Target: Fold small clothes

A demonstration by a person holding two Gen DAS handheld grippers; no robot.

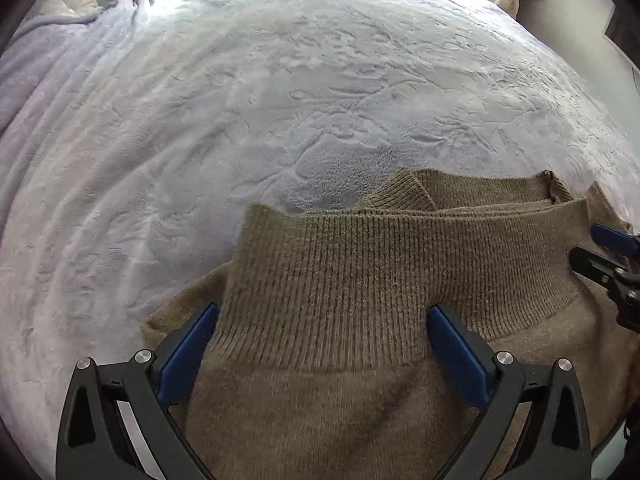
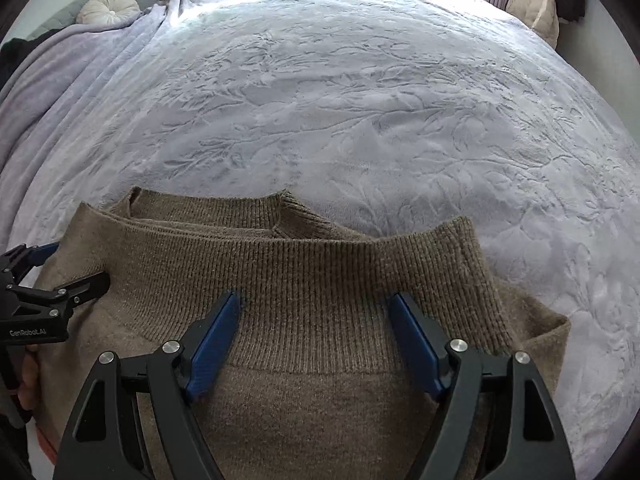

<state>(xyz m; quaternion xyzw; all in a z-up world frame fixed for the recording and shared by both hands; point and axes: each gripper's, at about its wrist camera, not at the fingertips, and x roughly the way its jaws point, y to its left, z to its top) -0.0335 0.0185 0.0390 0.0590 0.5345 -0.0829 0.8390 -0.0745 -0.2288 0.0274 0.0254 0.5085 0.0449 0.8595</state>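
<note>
Item: olive-brown knitted sweater, folded, lying on pale lavender embossed plush bedspread. Wide ribbed band runs crosswise ahead of both tongs; plain knit lies nearest them. Left gripper: blue-padded jaws apart, straddling the ribbing. Right gripper: jaws apart, likewise straddling the ribbing.

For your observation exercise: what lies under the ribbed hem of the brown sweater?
Beneath the ribbed hem show more folded layers of the brown sweater and a ribbed cuff, all on the pale blanket. Anything deeper is covered.
</note>
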